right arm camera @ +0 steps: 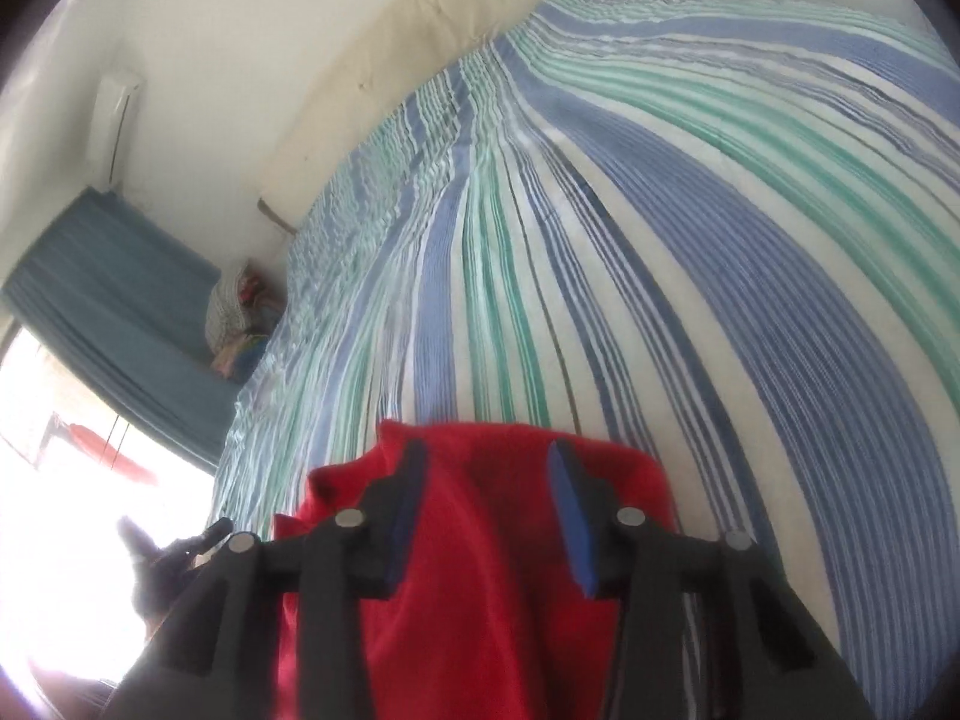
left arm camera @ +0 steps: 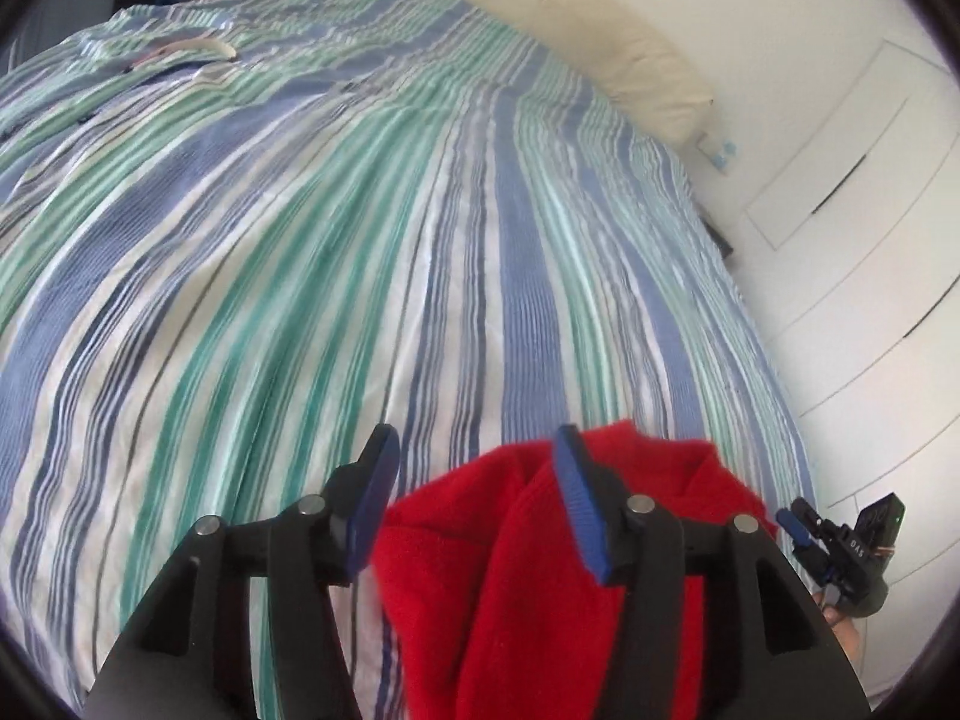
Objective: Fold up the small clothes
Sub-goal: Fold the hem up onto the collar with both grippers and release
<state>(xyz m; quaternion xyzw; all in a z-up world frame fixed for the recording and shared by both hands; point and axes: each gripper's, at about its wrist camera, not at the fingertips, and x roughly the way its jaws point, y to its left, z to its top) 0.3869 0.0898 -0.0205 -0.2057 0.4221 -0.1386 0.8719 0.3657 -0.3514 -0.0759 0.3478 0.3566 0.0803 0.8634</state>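
Note:
A red fleece garment (left arm camera: 528, 588) lies bunched on the striped bedspread (left arm camera: 360, 240) right under my left gripper (left arm camera: 477, 450). Its jaws stand apart; the cloth fills the lower part of the gap and rises around the right fingertip (left arm camera: 570, 468), with no pad pressing on it. In the right wrist view the same red garment (right arm camera: 480, 570) spreads beneath and between the jaws of my right gripper (right arm camera: 489, 468), which is open too. The right gripper (left arm camera: 840, 546) shows at the left view's lower right edge, close beside the cloth.
The bed's blue, green and white striped cover (right arm camera: 660, 240) fills both views. A cream pillow (left arm camera: 648, 78) lies at the far edge. White cupboard doors (left arm camera: 852, 180) stand at the right. A blue curtain (right arm camera: 120, 312), bright window and clothes pile (right arm camera: 240, 324) are at the left.

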